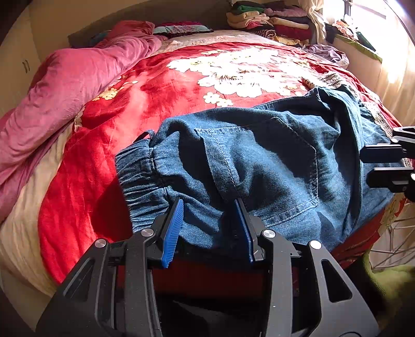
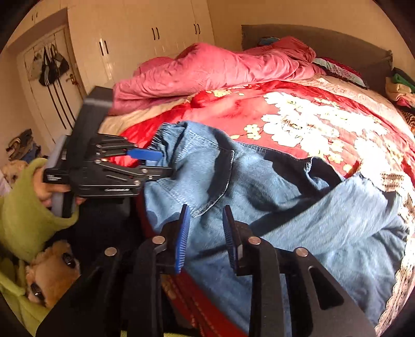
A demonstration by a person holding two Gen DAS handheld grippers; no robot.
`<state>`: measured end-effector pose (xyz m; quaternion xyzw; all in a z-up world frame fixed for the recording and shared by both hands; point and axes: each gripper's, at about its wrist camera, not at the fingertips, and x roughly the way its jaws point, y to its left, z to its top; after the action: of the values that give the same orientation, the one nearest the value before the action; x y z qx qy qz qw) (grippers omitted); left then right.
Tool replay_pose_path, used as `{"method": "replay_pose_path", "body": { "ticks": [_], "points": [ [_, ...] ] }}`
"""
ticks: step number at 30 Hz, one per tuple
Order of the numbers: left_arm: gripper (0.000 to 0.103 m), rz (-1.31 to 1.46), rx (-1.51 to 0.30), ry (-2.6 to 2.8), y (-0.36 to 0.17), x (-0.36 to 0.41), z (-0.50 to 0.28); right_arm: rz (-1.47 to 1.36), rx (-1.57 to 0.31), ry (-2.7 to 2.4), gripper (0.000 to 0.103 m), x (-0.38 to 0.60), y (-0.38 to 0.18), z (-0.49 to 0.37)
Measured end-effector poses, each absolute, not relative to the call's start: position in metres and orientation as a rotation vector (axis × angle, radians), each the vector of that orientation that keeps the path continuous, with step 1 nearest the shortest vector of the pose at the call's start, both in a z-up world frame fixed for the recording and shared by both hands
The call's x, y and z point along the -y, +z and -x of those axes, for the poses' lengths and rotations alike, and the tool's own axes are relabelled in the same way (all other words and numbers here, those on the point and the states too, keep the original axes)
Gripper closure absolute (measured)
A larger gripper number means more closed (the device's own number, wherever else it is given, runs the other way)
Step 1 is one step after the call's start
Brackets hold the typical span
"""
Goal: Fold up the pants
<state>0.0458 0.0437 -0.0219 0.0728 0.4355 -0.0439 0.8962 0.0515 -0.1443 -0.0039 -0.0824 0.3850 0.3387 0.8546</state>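
Blue denim pants (image 1: 272, 160) with an elastic waistband (image 1: 140, 171) lie rumpled on the red floral blanket (image 1: 160, 85), near the bed's front edge. My left gripper (image 1: 208, 204) is open, its blue pads on either side of the denim next to the waistband. It also shows in the right wrist view (image 2: 155, 162) at the waistband end. My right gripper (image 2: 206, 215) is open with the pants (image 2: 298, 207) between its fingers, below the back pocket (image 2: 210, 181). Its black body enters the left wrist view at the right edge (image 1: 386, 160).
A pink duvet (image 1: 64, 85) is bunched along the far side of the bed. Stacked folded clothes (image 1: 272, 20) sit at the head corner. Wardrobe doors (image 2: 145, 36) and a door with hanging bags (image 2: 52, 67) stand beyond the bed. A green sleeve (image 2: 23, 207) holds the left gripper.
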Motion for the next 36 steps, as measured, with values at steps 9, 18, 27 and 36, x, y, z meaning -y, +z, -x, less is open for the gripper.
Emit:
{"method": "replay_pose_path", "body": {
  "ticks": [9,18,27,36],
  "points": [
    [0.071,-0.075,-0.876,-0.114,-0.023,-0.052,-0.047,0.214,-0.991,0.612,0.069,0.127,-0.050,-0.083],
    [0.055,0.010,-0.740,-0.110,0.011,-0.063,-0.026,0.150,-0.857,0.612,0.067,0.159,-0.001,-0.069],
    [0.038,0.026,-0.688,-0.162,0.036,-0.047,-0.016,0.095,-0.787,0.420,0.048,0.210,0.022,-0.086],
    [0.037,0.081,-0.820,-0.399,0.017,0.015,-0.046,0.062,-0.788,0.264,0.034,0.256,0.032,-0.132]
  ]
}}
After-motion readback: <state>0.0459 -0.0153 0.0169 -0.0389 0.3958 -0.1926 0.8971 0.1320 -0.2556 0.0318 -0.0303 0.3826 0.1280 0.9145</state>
